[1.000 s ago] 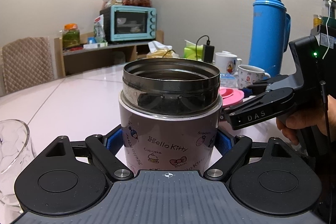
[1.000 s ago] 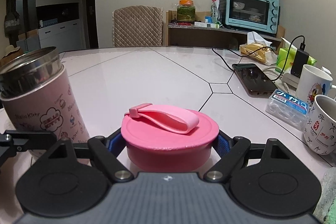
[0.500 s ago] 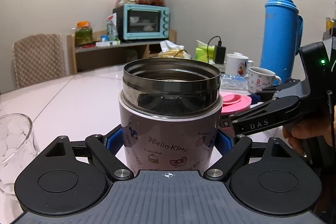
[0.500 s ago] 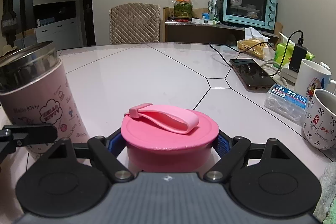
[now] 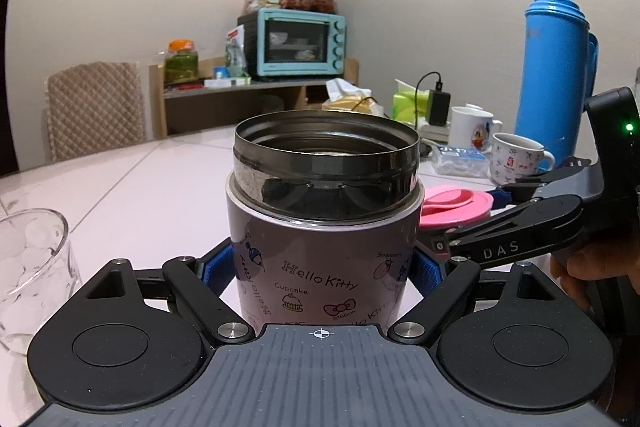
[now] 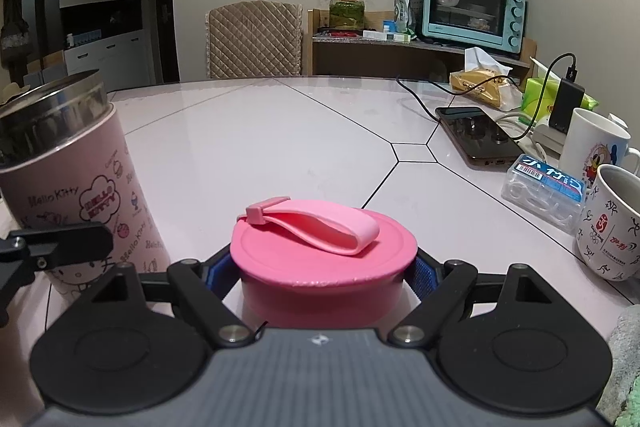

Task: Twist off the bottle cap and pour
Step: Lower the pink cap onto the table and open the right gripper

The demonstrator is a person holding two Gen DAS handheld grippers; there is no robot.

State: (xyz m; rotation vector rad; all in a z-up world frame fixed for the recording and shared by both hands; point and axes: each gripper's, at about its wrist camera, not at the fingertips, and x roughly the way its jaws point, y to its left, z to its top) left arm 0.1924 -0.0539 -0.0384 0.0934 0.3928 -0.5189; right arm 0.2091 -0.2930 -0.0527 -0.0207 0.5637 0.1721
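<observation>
My left gripper (image 5: 322,267) is shut on the pink Hello Kitty bottle (image 5: 320,247), which stands upright with its steel mouth open and uncapped. The bottle also shows at the left of the right wrist view (image 6: 76,195). My right gripper (image 6: 324,267) is shut on the pink cap (image 6: 324,255) with its loop strap, held low over the table to the right of the bottle. The cap (image 5: 460,207) and the right gripper (image 5: 520,223) show in the left wrist view, right of the bottle. A clear glass (image 5: 28,267) stands at the left of the bottle.
Two mugs (image 6: 612,223), a small plastic box (image 6: 548,191), a phone (image 6: 476,135) on a charging cable and tissue packs crowd the table's right side. A blue thermos (image 5: 556,71) stands behind them. A chair (image 6: 254,39) and a shelf with a toaster oven (image 6: 470,7) are beyond the table.
The left gripper with the bottle has turned or shifted, so the background slid right in its view. The right gripper with the cap has sunk slightly and stays right of the bottle.
</observation>
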